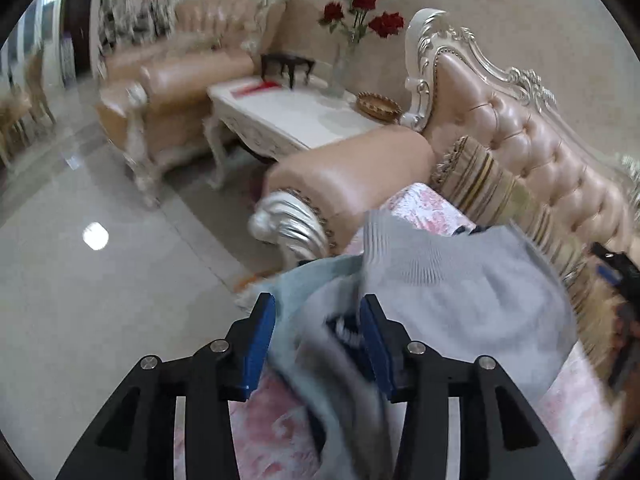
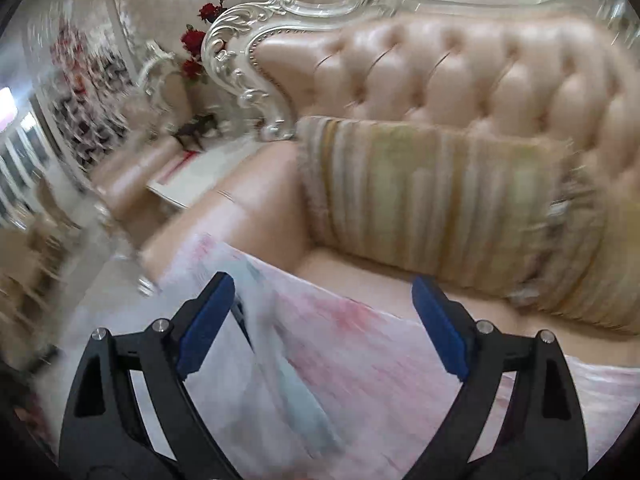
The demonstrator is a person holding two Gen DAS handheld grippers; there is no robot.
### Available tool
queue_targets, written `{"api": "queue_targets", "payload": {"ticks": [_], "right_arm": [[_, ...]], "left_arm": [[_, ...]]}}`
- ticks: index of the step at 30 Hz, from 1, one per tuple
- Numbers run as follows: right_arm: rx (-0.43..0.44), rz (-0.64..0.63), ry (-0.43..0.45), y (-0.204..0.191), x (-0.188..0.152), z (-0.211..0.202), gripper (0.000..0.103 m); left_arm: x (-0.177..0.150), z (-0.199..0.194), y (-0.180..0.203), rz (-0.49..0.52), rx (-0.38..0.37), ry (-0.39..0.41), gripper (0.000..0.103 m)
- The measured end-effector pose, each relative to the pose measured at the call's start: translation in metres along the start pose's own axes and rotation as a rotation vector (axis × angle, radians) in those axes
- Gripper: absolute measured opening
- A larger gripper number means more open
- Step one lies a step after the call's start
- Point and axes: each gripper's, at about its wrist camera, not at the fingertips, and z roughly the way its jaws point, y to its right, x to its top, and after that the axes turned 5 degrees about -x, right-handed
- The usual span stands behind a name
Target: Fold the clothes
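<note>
The grey knit garment point(image 1: 460, 292) is bunched in the lower middle of the left wrist frame, over the pink floral cover point(image 1: 424, 204) on the sofa seat. The left gripper point(image 1: 318, 344) has cloth between its blue pads, half-closed, looks like it's pinching a fold, probably to lift an edge. The right gripper point(image 2: 324, 328) is spread wide, holding nothing, with pale cloth lower left. The striped cushion point(image 2: 440, 192) sits upper right there, blurry.
</note>
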Motion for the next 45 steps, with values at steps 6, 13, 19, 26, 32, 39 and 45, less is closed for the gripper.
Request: {"api": "queue_targets", "payload": {"ticks": [6, 13, 19, 26, 32, 39, 45], "right_arm": [[-0.047, -0.103, 0.074, -0.044, -0.082, -0.072, 0.093], [0.039, -0.131, 0.016, -0.064, -0.165, -0.097, 0.095], [0.035, -0.163, 0.079, -0.053, -0.202, -0.116, 0.100], [0.066, -0.150, 0.140, -0.041, -0.233, -0.142, 0.100], [0.106, -0.203, 0.167, -0.052, -0.233, -0.166, 0.100], [0.154, -0.240, 0.233, -0.067, -0.234, -0.195, 0.102], [0.152, -0.273, 0.259, -0.069, -0.235, -0.204, 0.102]], "left_arm": [[-0.061, -0.062, 0.070, 0.142, 0.035, 0.107, 0.080], [-0.131, -0.086, 0.127, 0.208, 0.074, 0.158, 0.080], [-0.183, -0.078, 0.143, 0.176, 0.089, 0.197, 0.080], [-0.220, -0.091, 0.153, 0.145, 0.104, 0.270, 0.080], [-0.231, -0.118, 0.150, 0.119, 0.138, 0.340, 0.080], [-0.237, -0.155, 0.140, 0.091, 0.140, 0.357, 0.080], [-0.233, -0.165, 0.145, 0.121, 0.125, 0.351, 0.080]]}}
